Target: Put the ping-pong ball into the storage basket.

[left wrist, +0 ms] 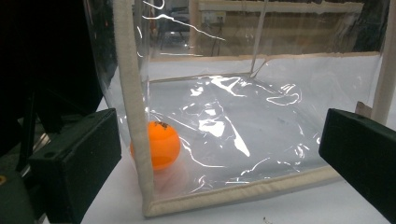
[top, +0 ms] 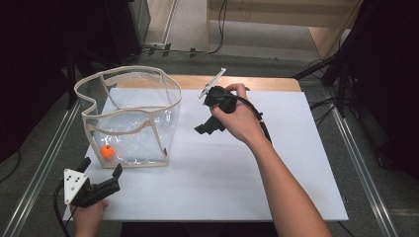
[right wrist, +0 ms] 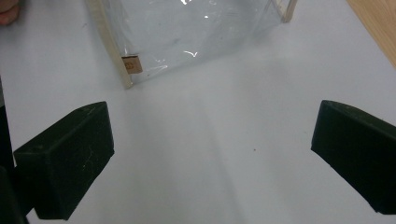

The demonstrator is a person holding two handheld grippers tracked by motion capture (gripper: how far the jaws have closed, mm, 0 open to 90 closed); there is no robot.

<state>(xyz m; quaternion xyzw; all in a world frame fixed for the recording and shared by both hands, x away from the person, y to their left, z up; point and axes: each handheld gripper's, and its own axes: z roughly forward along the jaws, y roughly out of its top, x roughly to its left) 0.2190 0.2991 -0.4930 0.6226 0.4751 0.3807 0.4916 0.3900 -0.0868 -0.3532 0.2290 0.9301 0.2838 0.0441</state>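
The left gripper [top: 101, 174] sits at the near left corner of the white table top [top: 276, 163], held by the person's left hand [top: 89, 217] at the table's edge. Its jaws are spread wide with nothing between them and touching nothing. In the left gripper view the two black jaws stand far apart at the bottom corners. Just ahead of them is the near bottom corner of a clear plastic bag [left wrist: 243, 121] with cream fabric edging, standing open on the table. An orange ball [left wrist: 161, 144] lies inside the bag on its floor, close behind the upright cream seam and a little toward the left jaw. In the high view the ball [top: 106, 151] rests in the bag's near left corner, just beyond the left gripper's tips.

Farther off, over the middle of the table, the person's right hand [top: 237, 121] holds the right gripper [top: 210, 127] raised above the surface, pointing down and toward the bag [top: 129, 118]. Its jaws are also wide apart, empty, with bare white table below and between them in the right gripper view. Beyond them, up and to the left, stands the bag's lower corner [right wrist: 187, 37], with a small brown label [right wrist: 131, 64] on its seam, well apart from the jaws.
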